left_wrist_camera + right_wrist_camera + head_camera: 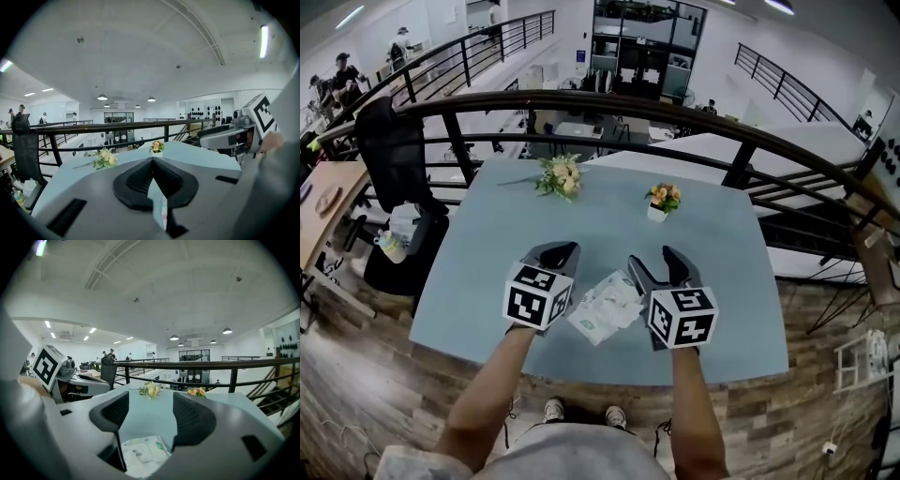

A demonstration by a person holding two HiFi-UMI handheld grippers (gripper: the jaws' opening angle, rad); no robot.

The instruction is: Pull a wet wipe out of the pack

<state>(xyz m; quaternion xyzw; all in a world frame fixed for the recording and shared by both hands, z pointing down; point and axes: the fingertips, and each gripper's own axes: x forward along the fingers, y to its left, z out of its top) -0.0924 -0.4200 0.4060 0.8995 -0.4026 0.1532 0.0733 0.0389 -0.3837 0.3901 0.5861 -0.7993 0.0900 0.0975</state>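
On the blue table (487,253): a pack of wipes (605,307) is lying flat near the front edge, between the two grippers.
Left gripper (561,251): it is hanging just left of the pack and pointing away from the person. Its jaws are pressing together at the tips.
Pale strip (159,202): it is showing in the slit behind those closed tips, with a bit of red print at its lower end. I cannot tell if the jaws are holding it.
Right gripper (656,265): it is hanging just right of the pack. Its jaws are standing wide apart with nothing between them. In the right gripper view the pack is lying on the table low down, close under the jaws.
Far side of the table: a bunch of flowers (561,175) is lying flat, and a little pot of flowers (663,200) is standing upright. Both are sitting well apart from the pack.
Behind the table: a dark railing (628,101) is curving round the far edge, and a black chair (389,150) is standing at the left.
Person: two arms are reaching out to hold the grippers, and two shoes (554,410) are showing below the table edge.
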